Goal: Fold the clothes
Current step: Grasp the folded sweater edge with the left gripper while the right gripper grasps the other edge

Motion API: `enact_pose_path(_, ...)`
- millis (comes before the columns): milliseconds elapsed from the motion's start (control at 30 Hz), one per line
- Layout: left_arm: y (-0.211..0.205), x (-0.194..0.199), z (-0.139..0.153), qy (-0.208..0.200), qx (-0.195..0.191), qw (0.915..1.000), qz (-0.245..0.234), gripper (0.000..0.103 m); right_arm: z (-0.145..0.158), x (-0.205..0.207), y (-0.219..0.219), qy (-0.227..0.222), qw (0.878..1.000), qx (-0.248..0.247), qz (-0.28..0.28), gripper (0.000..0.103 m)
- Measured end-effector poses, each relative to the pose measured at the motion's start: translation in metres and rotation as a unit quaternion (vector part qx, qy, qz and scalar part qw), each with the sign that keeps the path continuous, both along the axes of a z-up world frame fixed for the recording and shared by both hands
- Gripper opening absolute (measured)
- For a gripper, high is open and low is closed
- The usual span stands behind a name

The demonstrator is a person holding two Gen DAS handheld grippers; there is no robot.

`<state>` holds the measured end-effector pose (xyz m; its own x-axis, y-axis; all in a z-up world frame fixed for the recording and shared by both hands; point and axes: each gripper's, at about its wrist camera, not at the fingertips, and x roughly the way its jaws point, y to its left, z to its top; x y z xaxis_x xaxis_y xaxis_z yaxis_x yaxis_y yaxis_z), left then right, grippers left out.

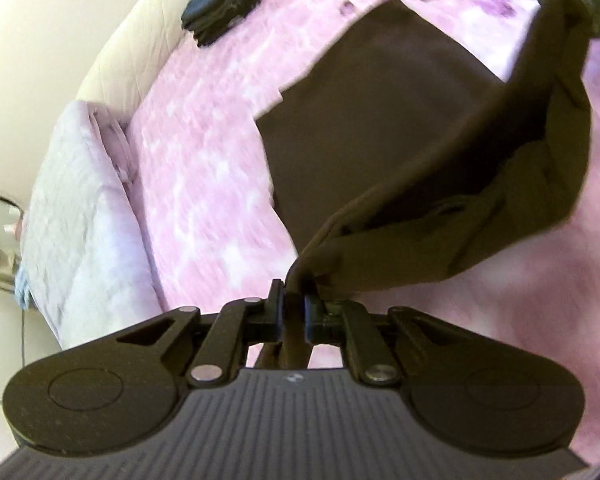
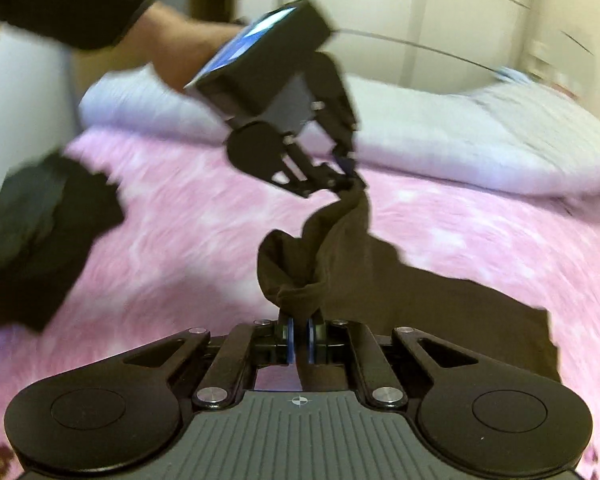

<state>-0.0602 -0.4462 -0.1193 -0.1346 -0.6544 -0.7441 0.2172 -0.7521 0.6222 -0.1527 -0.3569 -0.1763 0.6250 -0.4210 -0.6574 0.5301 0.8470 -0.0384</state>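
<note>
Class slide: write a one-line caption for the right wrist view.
Both tongs, right and left, pinch a brown garment above a pink blanket.

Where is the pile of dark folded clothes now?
In the left wrist view the pile of dark clothes lies at the upper left on the pink blanket, near the cream bed edge, apart from the brown garment.
</note>
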Motion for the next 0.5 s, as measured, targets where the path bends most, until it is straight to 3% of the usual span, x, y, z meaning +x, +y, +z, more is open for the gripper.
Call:
enact_pose_path(133,-0.049,-0.051,0.02,-0.002,-0.003,1.0,-0.007,0.007,0.018,-0.061,-0.047,-0.038,0.998,0.012,-0.058,0.005)
enact_pose_path(267,-0.102,-0.114,0.012,0.0,0.011,0.9994,-0.031,0.007,0.017,-0.125,-0.101,-0.057,0.991,0.041,-0.113,0.005)
enact_pose_path(500,-0.159,-0.183,-0.053,-0.012,0.072,0.9948,-0.071,0.007,-0.026,-0.208,-0.165,-0.065,0.972,0.123,-0.191,0.005)
